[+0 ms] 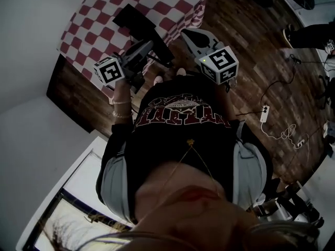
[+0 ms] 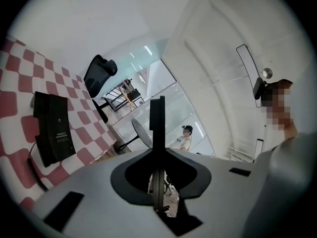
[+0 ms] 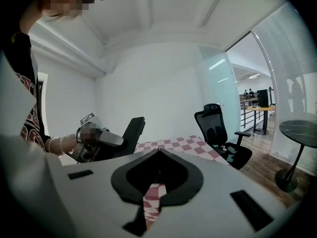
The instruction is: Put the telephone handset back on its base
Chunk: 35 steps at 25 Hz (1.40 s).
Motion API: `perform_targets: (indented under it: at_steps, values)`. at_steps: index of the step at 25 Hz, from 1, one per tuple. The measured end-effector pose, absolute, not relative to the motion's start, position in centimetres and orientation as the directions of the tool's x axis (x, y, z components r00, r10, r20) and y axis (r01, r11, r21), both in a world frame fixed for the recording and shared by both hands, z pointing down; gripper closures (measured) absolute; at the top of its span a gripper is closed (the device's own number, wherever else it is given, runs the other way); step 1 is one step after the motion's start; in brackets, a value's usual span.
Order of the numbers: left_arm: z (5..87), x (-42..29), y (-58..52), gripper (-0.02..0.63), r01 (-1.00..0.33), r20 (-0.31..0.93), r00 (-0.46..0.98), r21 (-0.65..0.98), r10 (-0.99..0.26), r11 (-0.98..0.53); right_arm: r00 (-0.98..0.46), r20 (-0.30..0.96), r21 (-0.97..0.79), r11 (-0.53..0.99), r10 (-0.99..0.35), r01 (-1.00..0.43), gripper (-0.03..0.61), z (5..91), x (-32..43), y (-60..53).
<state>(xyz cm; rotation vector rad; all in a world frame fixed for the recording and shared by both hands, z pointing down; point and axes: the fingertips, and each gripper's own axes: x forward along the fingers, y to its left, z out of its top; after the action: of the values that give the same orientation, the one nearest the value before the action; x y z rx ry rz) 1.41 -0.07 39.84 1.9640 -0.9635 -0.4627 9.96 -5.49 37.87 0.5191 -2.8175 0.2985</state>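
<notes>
The black telephone base (image 2: 54, 128) lies on the red-and-white checked tablecloth (image 2: 15, 103), with its coiled cord (image 2: 33, 172) trailing off it. From the head view the base (image 1: 130, 17) sits mid-table. My left gripper (image 1: 145, 48) is raised off the table and shut on the black handset (image 1: 162, 48). In the left gripper view the handset (image 2: 157, 118) stands edge-on between the jaws. The right gripper view shows that handset (image 3: 131, 132) in the left gripper (image 3: 94, 142). My right gripper (image 1: 188, 34) hovers beside the table's corner, its jaws (image 3: 158, 151) together with nothing in them.
A black office chair (image 3: 218, 128) stands past the table. A round dark side table (image 3: 299, 130) is at the right. A power strip and cables (image 1: 264, 113) lie on the wooden floor. A person (image 2: 186, 137) sits far off behind glass.
</notes>
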Motion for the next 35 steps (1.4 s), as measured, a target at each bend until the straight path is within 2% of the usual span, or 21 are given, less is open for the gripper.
perform_targets:
  at_steps: [15,24,35]
  values:
    - [40.6,-0.3,1.5,0.538,-0.486,0.049,0.473,0.848,-0.88,-0.214,-0.94,0.302,-0.176,0.96,-0.158,-0.218,0.558,39.1,8.1,-5.6]
    - [40.0,-2.2,-0.4,0.538,-0.502,0.051,0.484,0.834,-0.874,-0.23,-0.939,0.299,-0.18,0.956,-0.172,-0.233,0.558,39.1,6.7,-6.7]
    - [40.8,-4.2,-3.6,0.538,-0.454,0.044,0.538,0.857,-0.842,-0.245,-0.927,0.316,-0.177,0.947,-0.203,-0.267,0.558,39.2,4.5,-9.1]
